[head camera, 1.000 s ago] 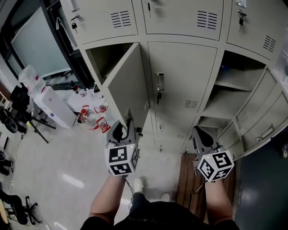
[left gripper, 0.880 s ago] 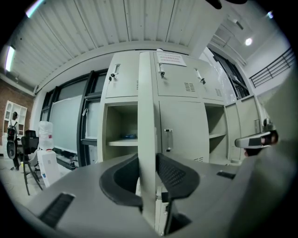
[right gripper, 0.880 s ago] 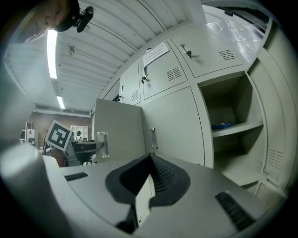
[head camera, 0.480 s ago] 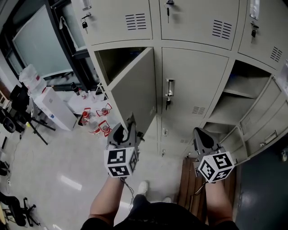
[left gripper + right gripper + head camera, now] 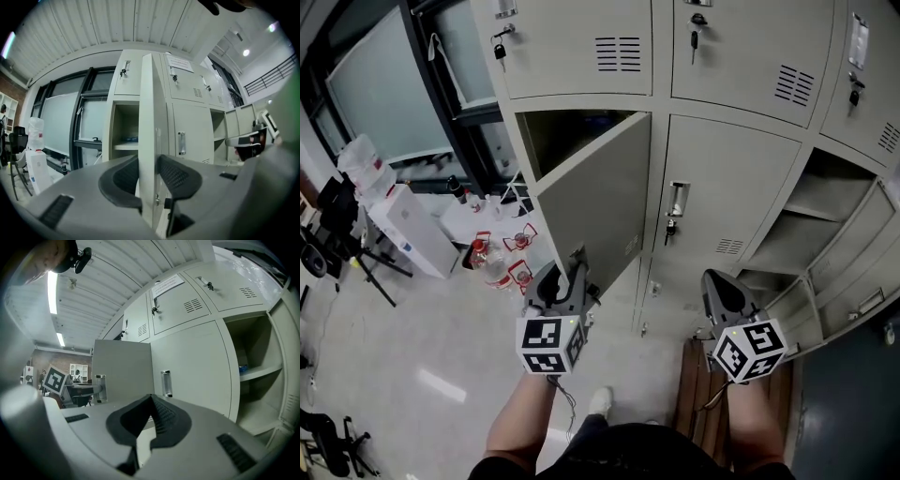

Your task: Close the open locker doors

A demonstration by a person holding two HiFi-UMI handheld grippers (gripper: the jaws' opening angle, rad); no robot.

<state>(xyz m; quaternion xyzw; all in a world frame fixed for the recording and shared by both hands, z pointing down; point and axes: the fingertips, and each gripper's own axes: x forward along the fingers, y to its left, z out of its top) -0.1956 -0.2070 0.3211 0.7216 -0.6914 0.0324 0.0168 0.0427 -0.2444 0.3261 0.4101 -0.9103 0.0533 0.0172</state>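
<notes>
The left locker's beige door (image 5: 600,202) stands ajar, and its free edge (image 5: 147,117) runs between the jaws of my left gripper (image 5: 572,261). That gripper (image 5: 149,173) has just been opening; its pads sit close on either side of the edge without clamping it. My right gripper (image 5: 714,279) hovers in front of the lower right lockers, shut and empty (image 5: 151,401). On the right, open compartments (image 5: 825,216) show shelves, and their doors (image 5: 853,281) hang out to the right. The middle locker (image 5: 712,197) is closed.
Bottles with red caps (image 5: 502,258) and a white box (image 5: 417,225) stand on the floor at the left, near a window frame. A wooden board (image 5: 694,384) lies on the floor under my right arm. A person's feet show below.
In the head view the lockers have drifted right and down as the person shifted. The left gripper stays at the ajar door's edge, and its jaws look slightly wider.
</notes>
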